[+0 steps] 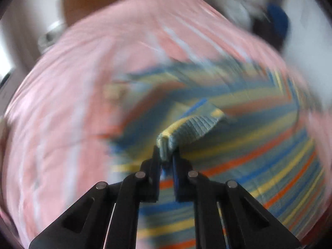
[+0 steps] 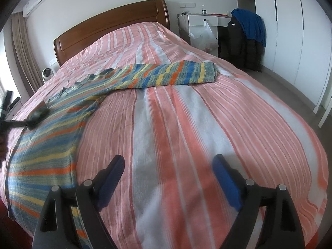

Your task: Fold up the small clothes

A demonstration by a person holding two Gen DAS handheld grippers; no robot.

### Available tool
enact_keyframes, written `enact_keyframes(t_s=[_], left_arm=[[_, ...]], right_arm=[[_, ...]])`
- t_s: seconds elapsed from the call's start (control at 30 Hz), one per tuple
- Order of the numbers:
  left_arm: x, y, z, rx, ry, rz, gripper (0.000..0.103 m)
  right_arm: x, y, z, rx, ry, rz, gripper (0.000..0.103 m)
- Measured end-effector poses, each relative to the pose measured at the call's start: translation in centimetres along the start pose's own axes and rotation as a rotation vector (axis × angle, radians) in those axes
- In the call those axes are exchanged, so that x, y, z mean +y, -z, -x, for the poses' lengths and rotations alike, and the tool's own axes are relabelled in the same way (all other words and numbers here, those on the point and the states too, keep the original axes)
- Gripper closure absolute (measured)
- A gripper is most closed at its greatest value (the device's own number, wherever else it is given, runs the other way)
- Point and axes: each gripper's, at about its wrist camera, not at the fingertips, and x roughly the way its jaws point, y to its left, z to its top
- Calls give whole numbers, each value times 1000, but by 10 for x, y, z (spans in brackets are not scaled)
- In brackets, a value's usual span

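Fingers of the left gripper (image 1: 167,155) were pinched together on the ribbed cuff (image 1: 186,128) of the striped sweater (image 2: 47,137), which lay over the left part of the pink striped bed (image 2: 186,124), one sleeve (image 2: 166,74) stretched toward the frame's upper centre. At lower centre, the right gripper (image 2: 169,166) hung spread wide, holding nothing.

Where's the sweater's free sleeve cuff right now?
In the right wrist view, the sleeve cuff lies flat on the bedspread, upper centre-right, toward the white desk.

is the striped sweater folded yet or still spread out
Mostly spread: the striped sweater lies flat, one sleeve outstretched, a cuff pinched by the left hand-held gripper.
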Motion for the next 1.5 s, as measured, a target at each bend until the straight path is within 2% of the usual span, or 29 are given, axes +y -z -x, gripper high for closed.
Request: enact_keyframes(t_s=[0.07,0.13,0.17,0.2,0.23,0.33,0.43,0.53,0.67,0.8,0.83,0.87,0.93,1.0,1.03,1.1,1.23,1.37,1.5], left_arm=[[59,3,27,-44,-50,187,95],[124,15,43,-66,-143,379,95],[155,25,44,-51,-202,469,95],[183,36,41,-21,-224,552,95],[203,48,34,9,-204,622,95],[222,70,13,61,-189,697,95],[220,83,-4,85,-195,717,95],[219,88,-11,69,-195,745,94],[230,103,-2,42,-152,807,90],[240,117,14,22,-173,838,82],[242,120,20,21,-213,842,81],[244,121,22,20,-248,843,76],[246,123,34,0,-296,846,51],[243,122,46,-33,-318,835,40],[240,120,51,-52,-316,820,35],[230,116,60,-73,-289,781,31],[204,111,70,-87,-193,712,23],[171,126,76,-85,-129,653,17],[141,151,67,-59,-113,568,14]], right_arm=[[1,1,0,-1,0,6,16],[3,2,-1,-1,3,13,15],[3,1,-2,0,4,13,14],[3,1,-4,1,6,15,12],[4,1,-6,2,10,18,11],[10,2,-10,9,29,45,10],[13,4,-11,13,36,67,10],[13,5,-12,17,41,73,10],[13,7,-13,19,43,84,9],[14,7,-14,20,47,90,8],[14,7,-14,20,46,88,8],[14,7,-14,20,46,87,8],[14,7,-14,20,46,89,8],[15,7,-15,20,51,92,8],[15,7,-15,21,53,93,8],[17,8,-16,21,58,98,7],[17,7,-16,22,61,101,6],[17,6,-13,16,55,98,7],[17,-1,8,-90,60,96,7]])
